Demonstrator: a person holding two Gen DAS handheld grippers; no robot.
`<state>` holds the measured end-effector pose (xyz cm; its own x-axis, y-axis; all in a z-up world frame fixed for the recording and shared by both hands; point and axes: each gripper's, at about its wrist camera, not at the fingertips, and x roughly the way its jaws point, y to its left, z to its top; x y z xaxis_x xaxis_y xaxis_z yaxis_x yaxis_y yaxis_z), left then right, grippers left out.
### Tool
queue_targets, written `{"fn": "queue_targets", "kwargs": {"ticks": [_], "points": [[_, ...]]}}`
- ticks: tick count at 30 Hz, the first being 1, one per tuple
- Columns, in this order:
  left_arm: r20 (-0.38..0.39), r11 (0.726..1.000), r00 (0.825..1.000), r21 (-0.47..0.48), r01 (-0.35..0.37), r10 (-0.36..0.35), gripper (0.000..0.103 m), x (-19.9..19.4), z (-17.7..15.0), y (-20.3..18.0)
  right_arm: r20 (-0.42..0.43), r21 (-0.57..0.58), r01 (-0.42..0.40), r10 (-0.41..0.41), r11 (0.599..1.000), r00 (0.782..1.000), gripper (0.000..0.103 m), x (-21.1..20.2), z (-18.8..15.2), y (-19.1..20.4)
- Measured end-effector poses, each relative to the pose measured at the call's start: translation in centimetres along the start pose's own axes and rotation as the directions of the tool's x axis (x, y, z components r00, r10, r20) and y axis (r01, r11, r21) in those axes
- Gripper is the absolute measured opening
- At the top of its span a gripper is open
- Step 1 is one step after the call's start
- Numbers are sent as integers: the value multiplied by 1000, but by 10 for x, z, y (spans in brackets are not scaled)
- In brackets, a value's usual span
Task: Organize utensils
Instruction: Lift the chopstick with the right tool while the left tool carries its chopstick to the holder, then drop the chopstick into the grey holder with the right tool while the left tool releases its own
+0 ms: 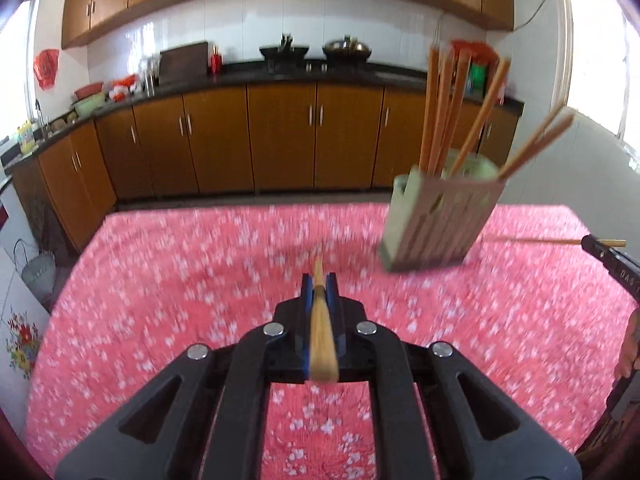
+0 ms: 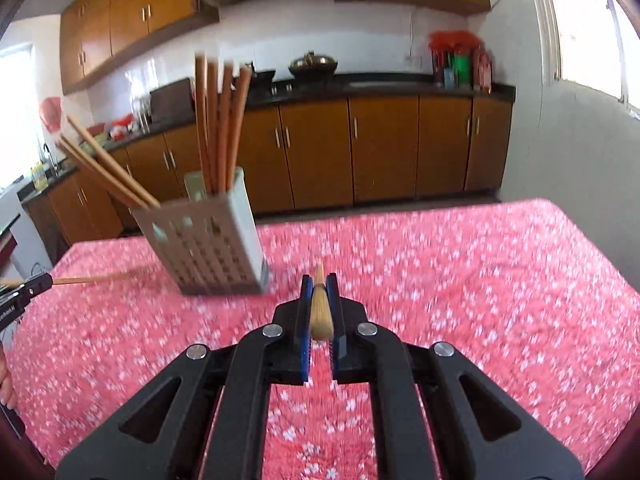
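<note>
Daylight's pouring in thru side windows [image 1: 600,60], blowing out; tablecloth [image 1: 200,280] & holder [image 2: 208,240] smearing w/ motion blur; fisheye bending edges.

A pink tablecloth [image 1: 160,280] with white blossoms bears a grey-green holder [image 1: 436,224] of orange-brown chopsticks [image 1: 440,108].

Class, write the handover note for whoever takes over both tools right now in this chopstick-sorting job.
Left tool: shut on one chopstick.
Right tool: shut on another chopstick.
Holder: stands on the pink tablecloth, between the two tools.
Done: several chopsticks already stand in the holder.
Left: drop both held chopsticks into the holder. No loose chopsticks show on the cloth.
</note>
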<state>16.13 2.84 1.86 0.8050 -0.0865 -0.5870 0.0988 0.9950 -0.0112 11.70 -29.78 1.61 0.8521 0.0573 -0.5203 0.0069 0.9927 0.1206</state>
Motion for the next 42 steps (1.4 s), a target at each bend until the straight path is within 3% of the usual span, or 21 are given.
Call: {"fn": "queue_targets", "kwargs": {"ticks": [8, 15, 23, 29, 34, 37, 42], "points": [[60, 998, 996, -2, 59, -59, 8, -24, 29, -1, 59, 23, -36, 35, 999, 998, 8, -18, 21, 1], [127, 989, 981, 20, 148, -149, 8, -56, 52, -18, 136, 32, -131, 126, 991, 983, 8, -45, 52, 9], [174, 965, 951, 98, 242, -256, 8, -86, 77, -57, 241, -5, -221, 216, 975, 946, 8, -77, 83, 32], [236, 965, 938, 121, 231, -254, 8, -92, 103, -77, 320, -27, -256, 251, 966, 914, 7, -85, 109, 45], [258, 969, 939, 158, 190, -226, 8, -87, 122, -91, 382, -55, -234, 237, 971, 893, 7, -84, 125, 53], [238, 970, 949, 174, 169, -208, 8, -76, 128, -97, 393, -50, -231, 232, 972, 890, 8, -71, 131, 56], [179, 973, 964, 159, 168, -195, 8, -50, 129, -97, 343, -51, -207, 212, 977, 915, 8, -39, 126, 61]]}}
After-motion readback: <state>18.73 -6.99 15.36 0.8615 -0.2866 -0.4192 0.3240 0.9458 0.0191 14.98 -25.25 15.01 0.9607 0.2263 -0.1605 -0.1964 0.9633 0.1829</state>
